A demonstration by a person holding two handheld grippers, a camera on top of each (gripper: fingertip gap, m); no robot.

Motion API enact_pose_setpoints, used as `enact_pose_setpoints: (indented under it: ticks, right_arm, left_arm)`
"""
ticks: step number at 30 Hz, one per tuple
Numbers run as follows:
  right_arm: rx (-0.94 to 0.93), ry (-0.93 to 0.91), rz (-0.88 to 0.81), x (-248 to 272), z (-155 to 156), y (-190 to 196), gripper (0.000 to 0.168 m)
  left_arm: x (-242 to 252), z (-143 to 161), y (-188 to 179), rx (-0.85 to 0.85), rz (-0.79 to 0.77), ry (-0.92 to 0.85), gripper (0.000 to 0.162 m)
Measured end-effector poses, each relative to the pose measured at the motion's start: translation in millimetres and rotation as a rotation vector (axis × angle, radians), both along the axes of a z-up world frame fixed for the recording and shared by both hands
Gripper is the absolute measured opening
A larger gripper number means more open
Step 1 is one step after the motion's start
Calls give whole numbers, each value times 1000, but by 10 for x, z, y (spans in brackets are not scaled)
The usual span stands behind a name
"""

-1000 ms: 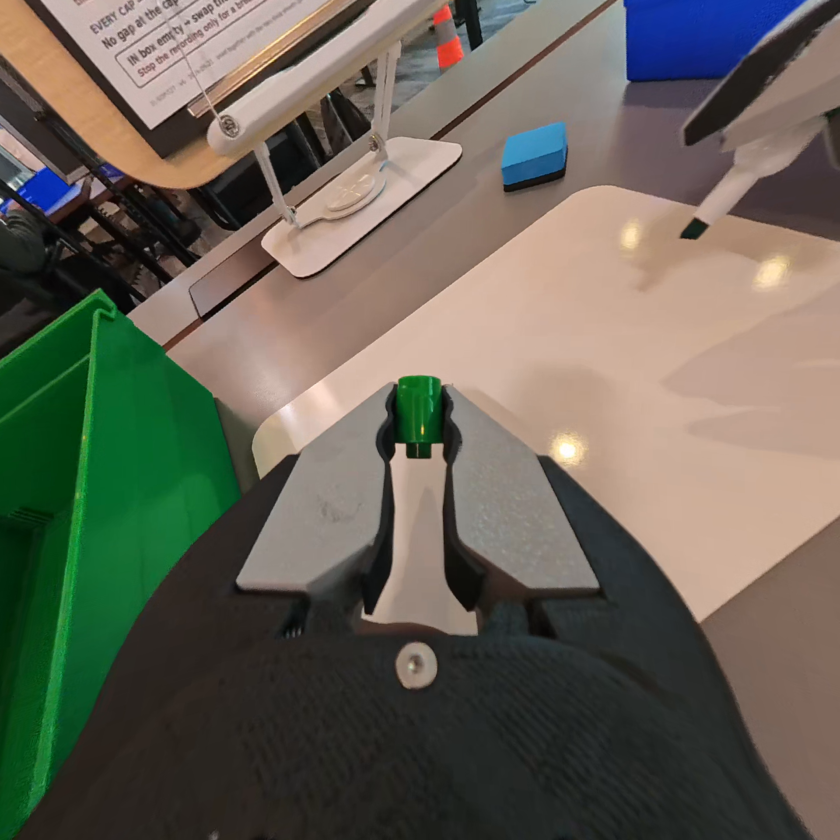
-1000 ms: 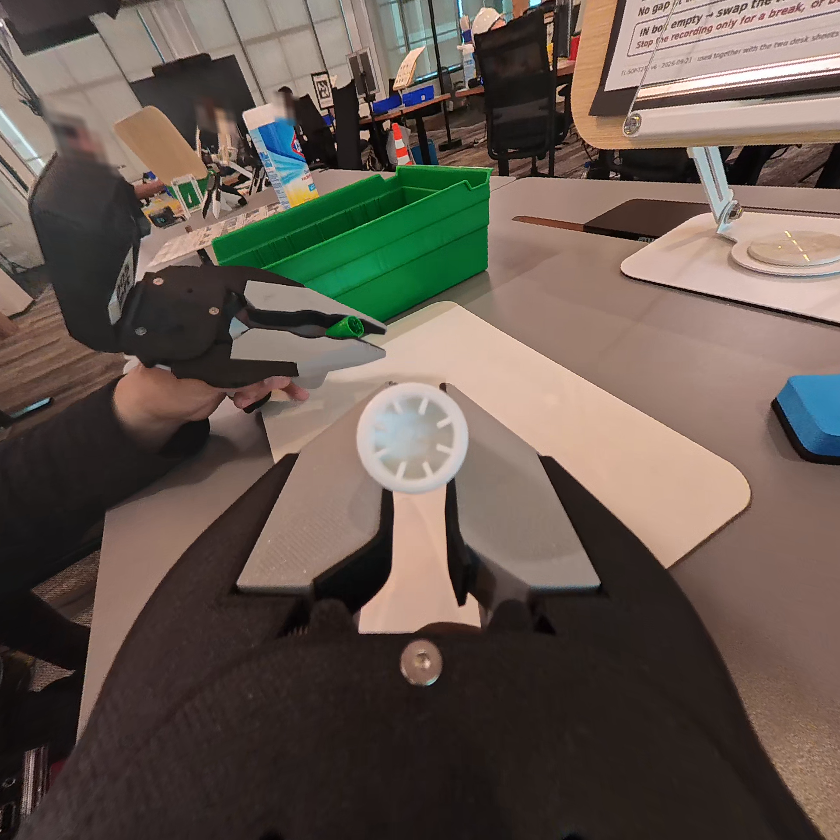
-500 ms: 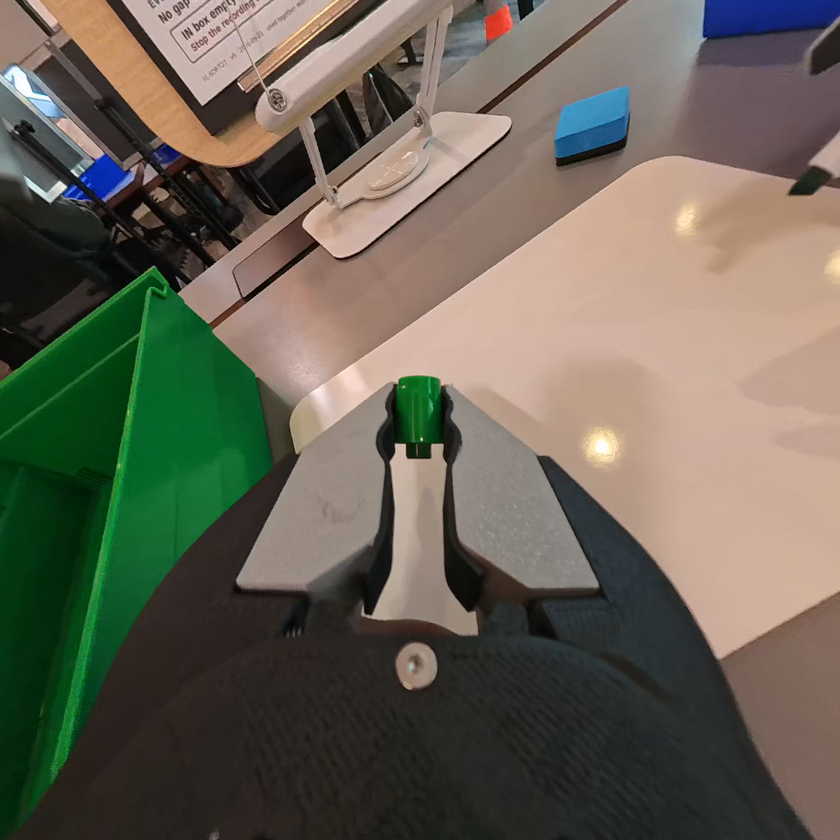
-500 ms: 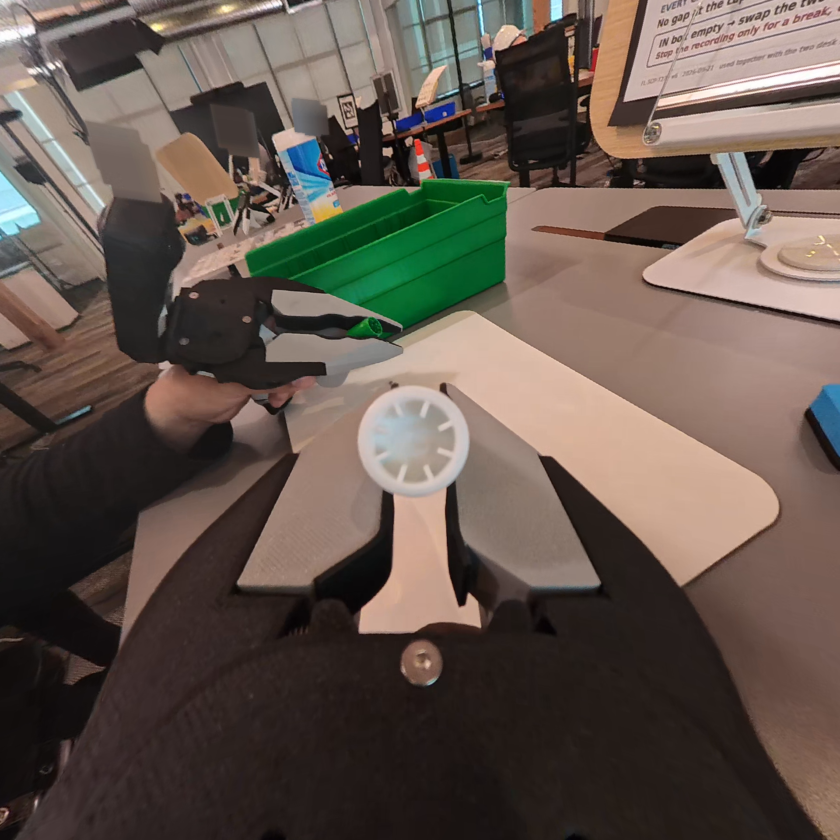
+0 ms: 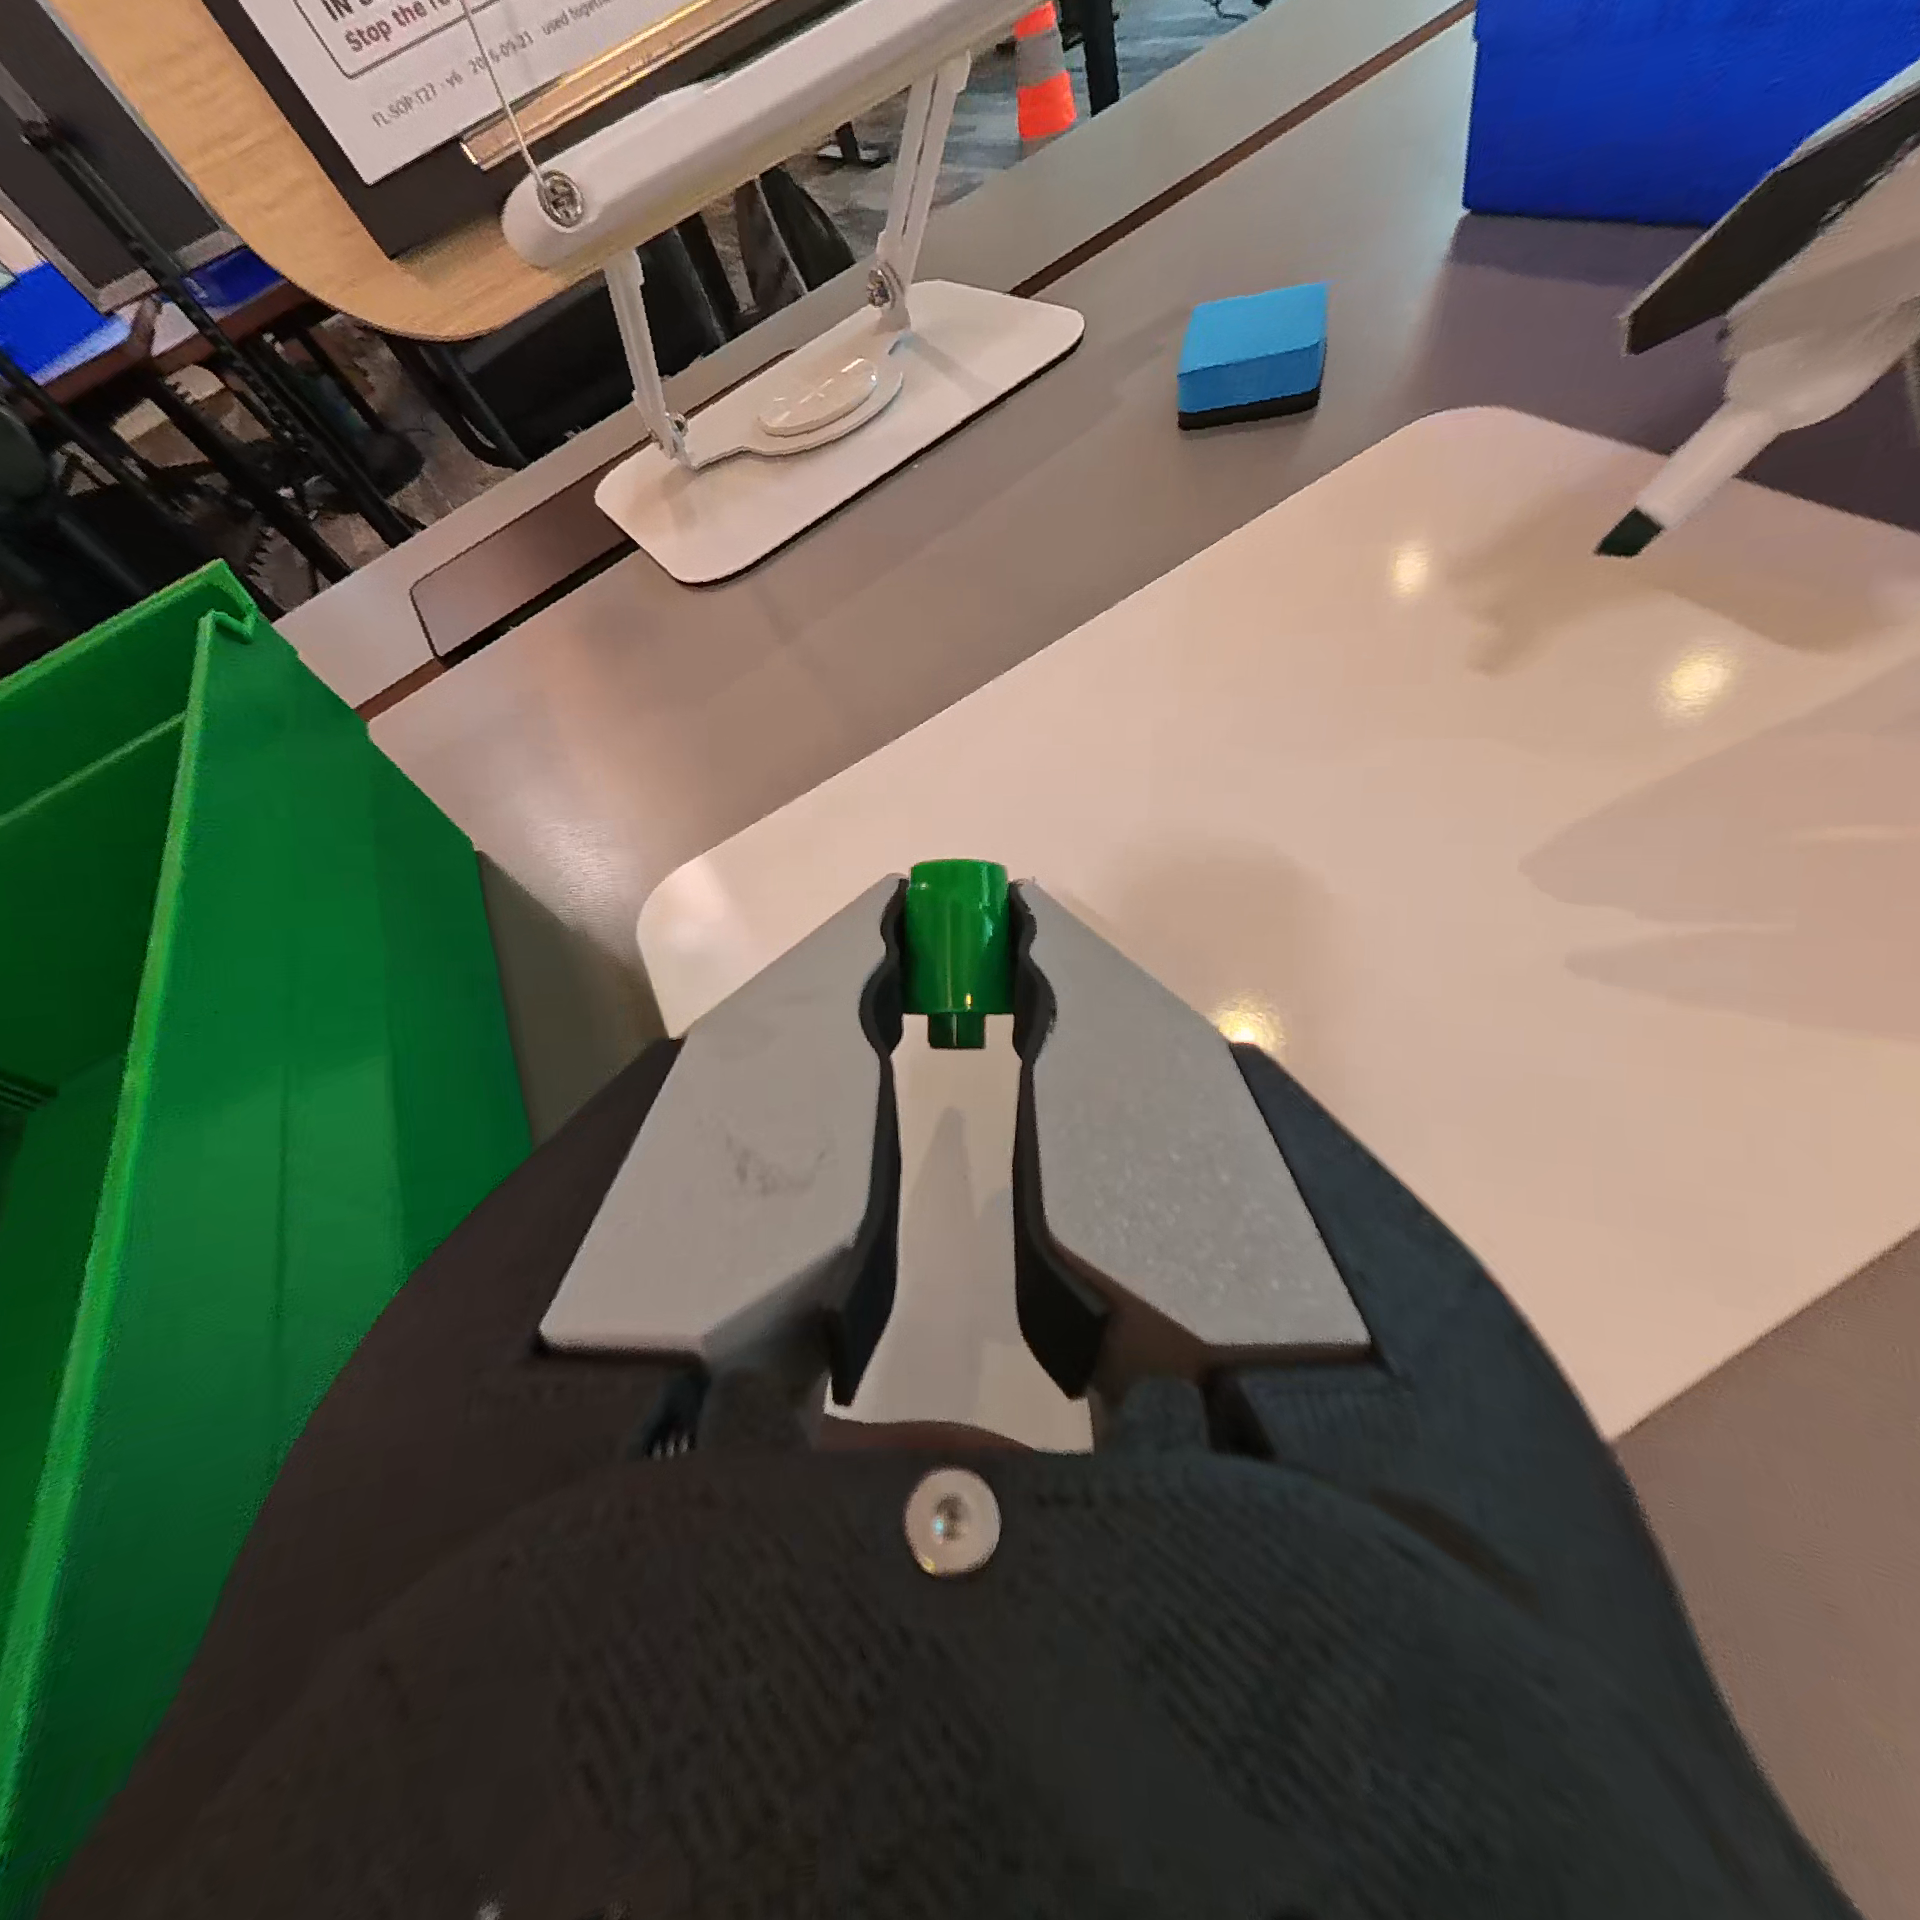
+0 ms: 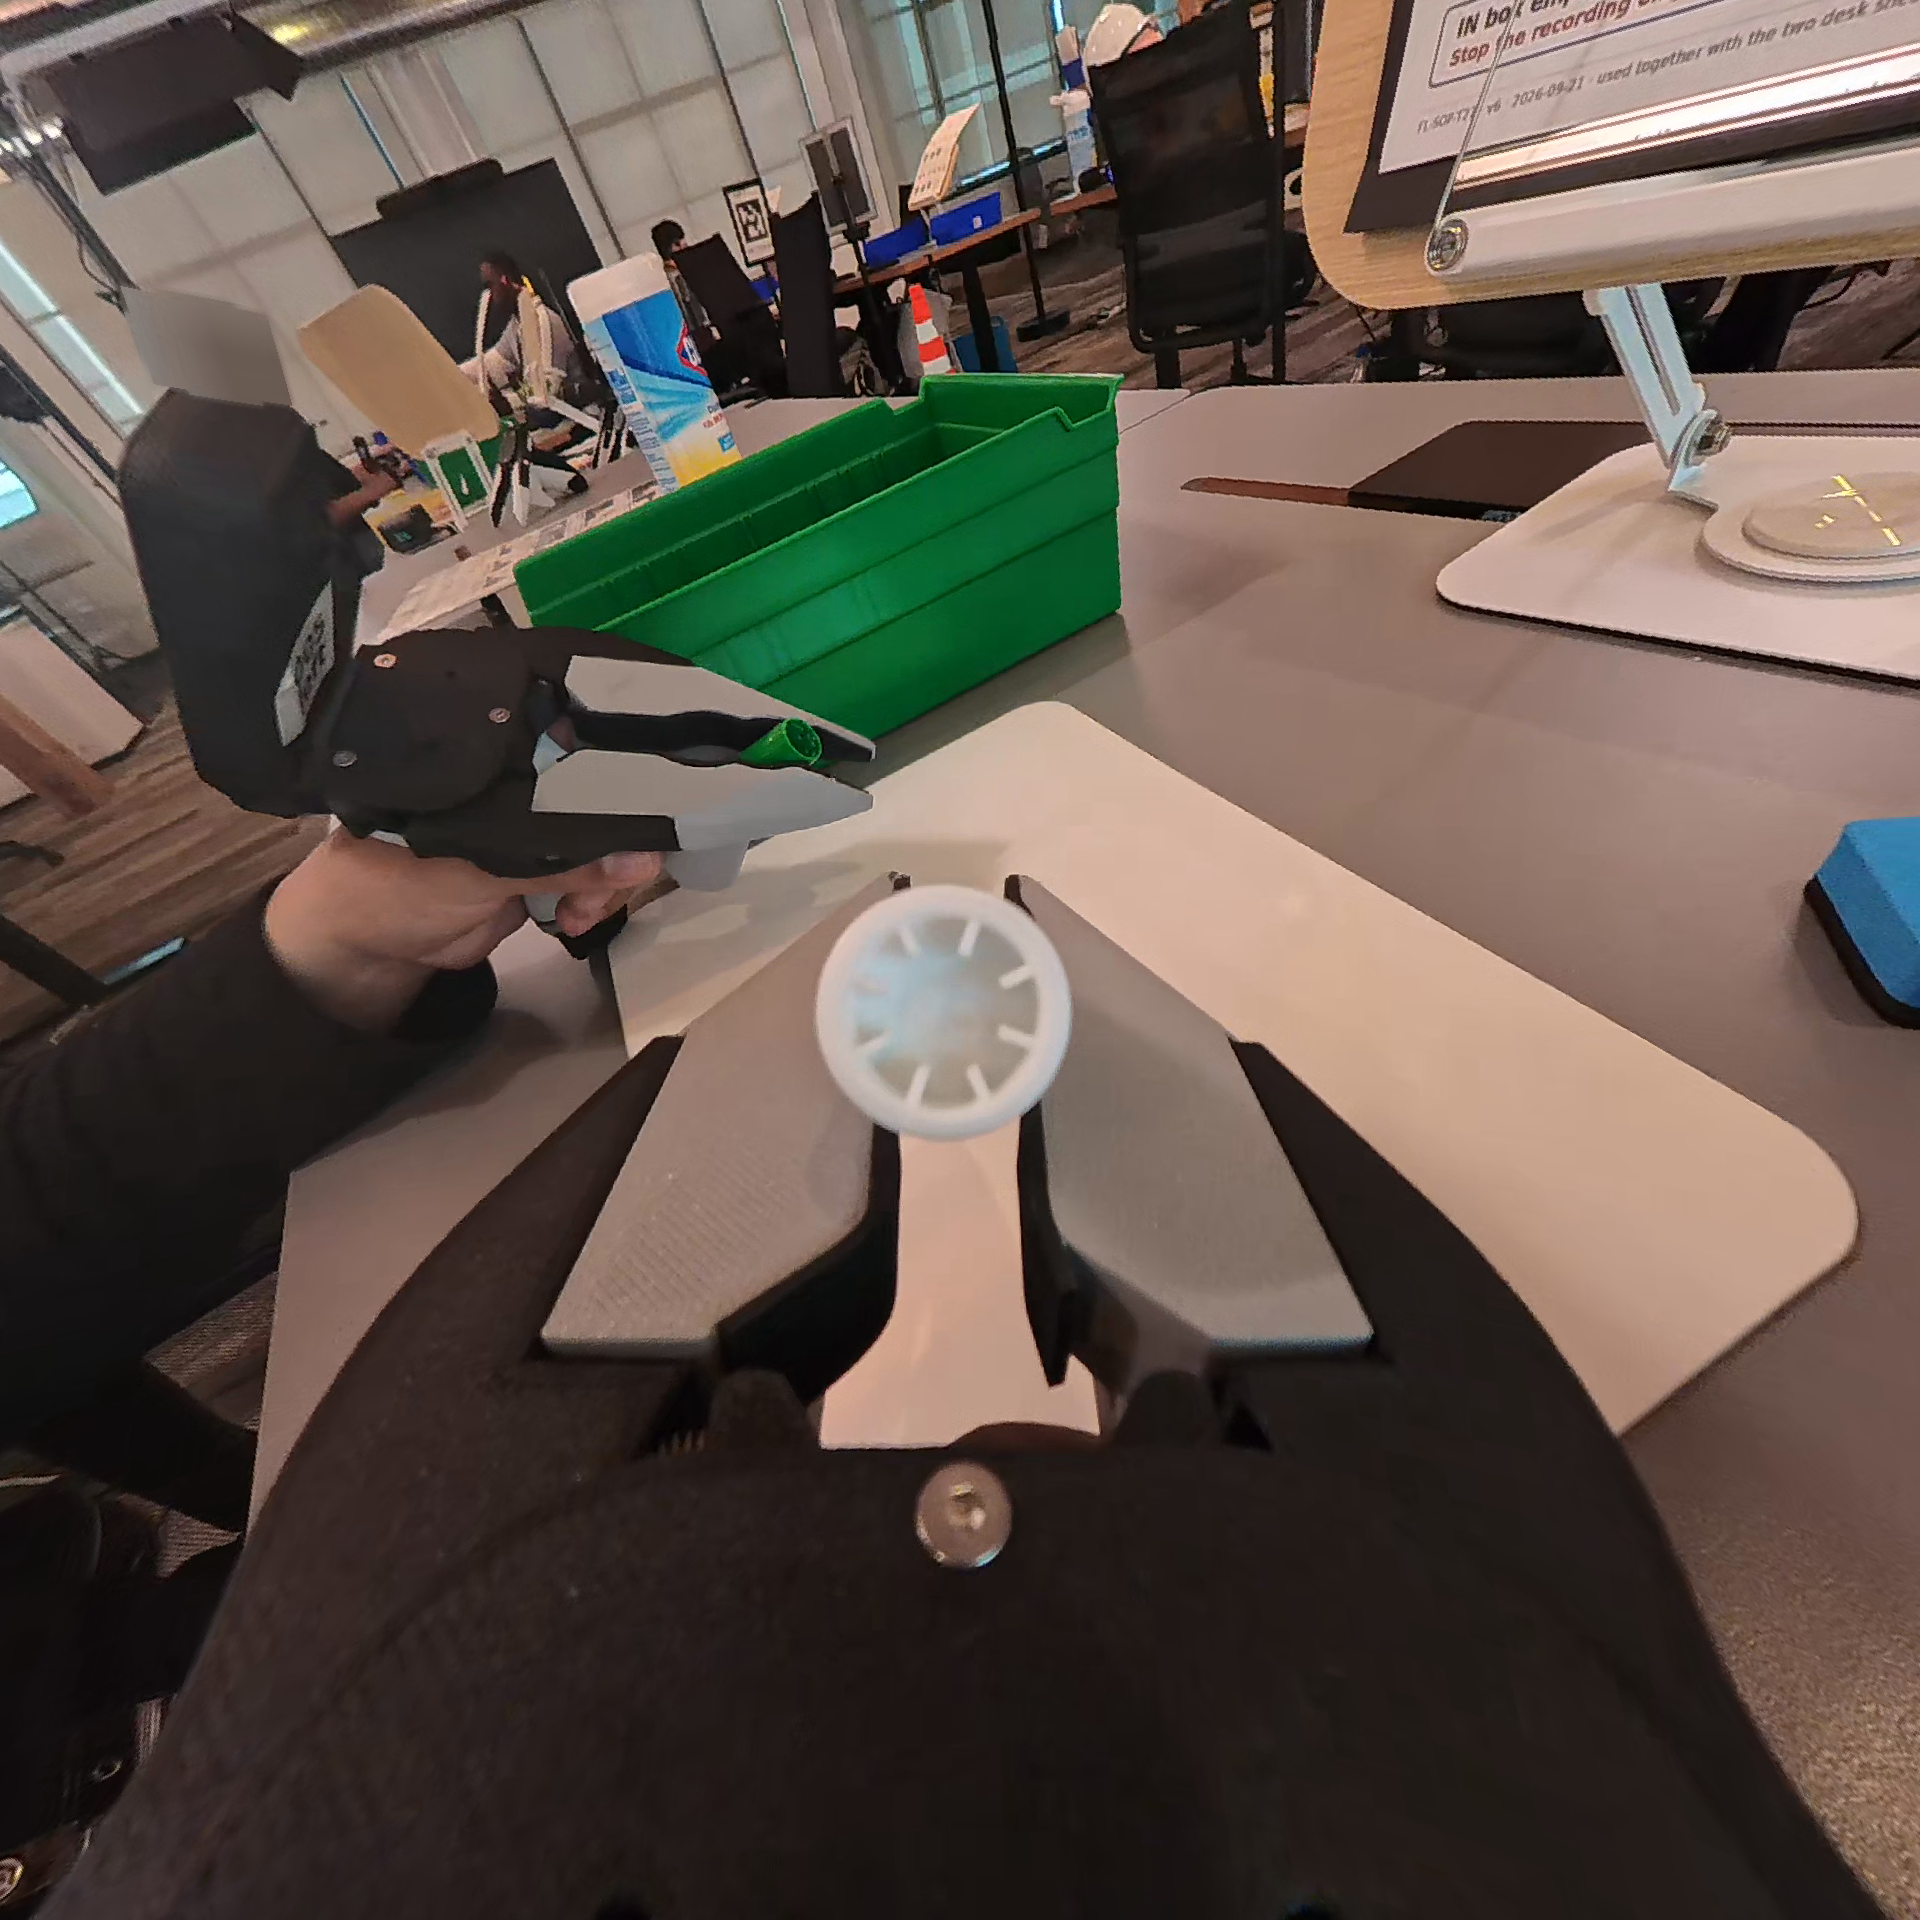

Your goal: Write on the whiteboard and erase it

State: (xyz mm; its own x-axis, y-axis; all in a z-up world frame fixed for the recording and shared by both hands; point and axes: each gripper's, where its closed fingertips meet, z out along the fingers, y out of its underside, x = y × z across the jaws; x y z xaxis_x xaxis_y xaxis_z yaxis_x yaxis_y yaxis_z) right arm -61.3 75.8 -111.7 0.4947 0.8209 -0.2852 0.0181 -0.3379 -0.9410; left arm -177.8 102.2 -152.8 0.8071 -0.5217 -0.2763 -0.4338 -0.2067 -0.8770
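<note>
The blank whiteboard point(image 5: 1299, 831) lies flat on the grey table and also shows in the right wrist view point(image 6: 1351, 1039). My left gripper point(image 5: 956, 914) is shut on the green marker cap point(image 5: 954, 951), held above the board's left corner; it shows from the side in the right wrist view point(image 6: 852, 774). My right gripper point(image 6: 951, 888) is shut on the white marker point(image 6: 942, 1016), seen end-on. In the left wrist view the marker's dark tip point(image 5: 1631, 532) hovers just above the board's far right part. The blue eraser point(image 5: 1252, 355) lies on the table beyond the board.
A green bin point(image 5: 208, 987) stands left of the board, close to my left gripper. A white stand point(image 5: 831, 416) holding an instruction sheet is behind the board. A blue box point(image 5: 1662, 104) sits at the far right. A person's hand and sleeve point(image 6: 312, 987) hold the left gripper. The left gripper's tips are roughly 12 cm from the right gripper's. From my right tips it is roughly 20 cm to the blue eraser point(image 5: 1252, 355); from my left, 25 cm.
My left gripper has drifted slightly with the cap still in it. The marker tip left toward the right edge, then came back over the board. The board stays blank.
</note>
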Motion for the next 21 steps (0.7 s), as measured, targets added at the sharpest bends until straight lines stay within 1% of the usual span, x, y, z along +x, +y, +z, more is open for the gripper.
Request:
enact_pose_setpoints:
  ticks: [3,7,10,13,17,21]
  right_arm:
    - [-14,-16,-11,11,-38,23,14]
    - [-64,-58,-30,34,-158,65,14]
    - [-67,-33,-6,7,-132,35,14]
    - [-56,-51,-7,0,-143,32,14]
    - [-63,-111,-88,107,-243,144,14]
    - [-62,-163,-161,230,-293,225,14]
  left_arm:
    - [88,3,-60,-12,-23,-18,14]
    - [147,-42,-93,-10,-33,32,14]
    - [129,-32,-76,-11,-21,18,14]
    - [103,4,-62,-2,-27,-11,14]
    - [116,17,-75,5,-44,-16,14]
    - [92,-12,-75,18,-38,37,14]
